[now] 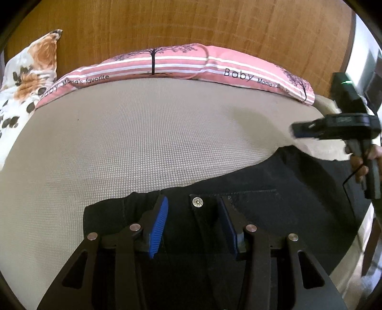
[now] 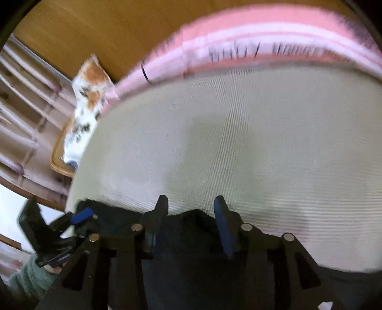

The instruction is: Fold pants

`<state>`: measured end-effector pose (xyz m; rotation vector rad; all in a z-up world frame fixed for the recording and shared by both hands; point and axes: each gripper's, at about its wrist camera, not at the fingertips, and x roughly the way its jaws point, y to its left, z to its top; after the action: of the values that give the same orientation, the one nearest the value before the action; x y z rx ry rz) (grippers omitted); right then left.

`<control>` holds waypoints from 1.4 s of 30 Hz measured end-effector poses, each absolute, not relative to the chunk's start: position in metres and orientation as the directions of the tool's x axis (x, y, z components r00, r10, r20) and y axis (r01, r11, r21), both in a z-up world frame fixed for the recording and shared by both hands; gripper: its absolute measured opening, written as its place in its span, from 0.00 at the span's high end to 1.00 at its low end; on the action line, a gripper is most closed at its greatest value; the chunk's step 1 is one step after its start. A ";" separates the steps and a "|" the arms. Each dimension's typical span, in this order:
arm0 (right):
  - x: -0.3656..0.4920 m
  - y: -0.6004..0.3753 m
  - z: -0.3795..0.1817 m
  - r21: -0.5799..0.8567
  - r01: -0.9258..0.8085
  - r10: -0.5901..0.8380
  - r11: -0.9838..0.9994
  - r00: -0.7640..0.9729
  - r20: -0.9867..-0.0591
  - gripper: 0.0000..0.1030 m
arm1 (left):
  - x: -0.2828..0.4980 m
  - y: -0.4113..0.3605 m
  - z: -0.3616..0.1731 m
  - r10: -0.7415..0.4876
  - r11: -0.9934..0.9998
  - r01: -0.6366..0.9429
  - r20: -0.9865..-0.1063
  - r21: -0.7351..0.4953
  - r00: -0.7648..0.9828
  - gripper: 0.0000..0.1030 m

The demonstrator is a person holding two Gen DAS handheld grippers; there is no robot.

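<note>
Black pants (image 1: 250,209) lie flat on the beige bed cover, waistband toward the pillows, with a metal button (image 1: 197,202) at the waist. My left gripper (image 1: 194,207) is open, its blue pads either side of the button, just above the waistband. My right gripper (image 2: 191,209) is open over the far edge of the pants (image 2: 191,238); that view is blurred. The right gripper also shows in the left wrist view (image 1: 339,128), held by a hand above the pants' right part. The left gripper shows in the right wrist view (image 2: 78,218) at the pants' left end.
A beige textured bed cover (image 1: 143,143) fills the middle. Pink striped pillows (image 1: 179,62) lie along a wooden headboard (image 1: 191,21). A floral pillow (image 1: 28,78) sits at the far left. The bed's right edge (image 1: 365,226) drops to the floor.
</note>
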<state>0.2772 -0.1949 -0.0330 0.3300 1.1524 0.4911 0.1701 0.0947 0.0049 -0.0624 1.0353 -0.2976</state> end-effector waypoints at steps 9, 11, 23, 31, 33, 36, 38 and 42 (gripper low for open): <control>0.175 -0.297 0.027 0.361 -0.059 0.345 0.931 0.470 -0.813 0.54 | 0.145 0.032 0.051 -0.331 0.922 0.354 -0.798 -0.159 0.503 0.44; 0.146 -0.313 0.020 0.362 -0.007 0.322 0.932 0.473 -0.820 0.54 | 0.142 0.008 0.050 -0.374 0.896 0.405 -0.799 -0.181 0.470 0.43; 0.055 -0.415 -0.053 0.497 0.256 0.328 0.829 0.498 -0.803 0.54 | 0.130 -0.155 0.011 -0.466 0.731 0.656 -0.839 -0.188 0.279 0.43; 0.086 -0.512 -0.055 0.402 0.369 0.142 0.838 0.564 -0.814 0.57 | 0.168 -0.178 -0.020 -0.382 0.788 0.599 -0.876 -0.143 0.294 0.43; 0.102 -0.529 -0.055 0.386 0.383 0.115 0.839 0.568 -0.815 0.60 | 0.177 -0.172 -0.022 -0.373 0.807 0.575 -0.871 -0.135 0.320 0.43; 0.122 -0.543 -0.055 0.359 0.402 0.079 0.842 0.567 -0.820 0.62 | 0.188 -0.166 -0.025 -0.365 0.829 0.541 -0.868 -0.139 0.336 0.43; 0.131 -0.545 -0.053 0.336 0.405 0.056 0.850 0.565 -0.823 0.62 | 0.190 -0.162 -0.025 -0.372 0.828 0.542 -0.864 -0.144 0.338 0.43; 0.140 -0.543 -0.052 0.233 0.410 -0.022 0.882 0.530 -0.848 0.62 | 0.187 -0.160 -0.025 -0.354 0.832 0.541 -0.865 -0.119 0.355 0.43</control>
<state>0.1396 -0.5432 -0.0525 0.4367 0.9850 -0.2682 0.1874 -0.1603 -0.0251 0.1999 1.0601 -0.5834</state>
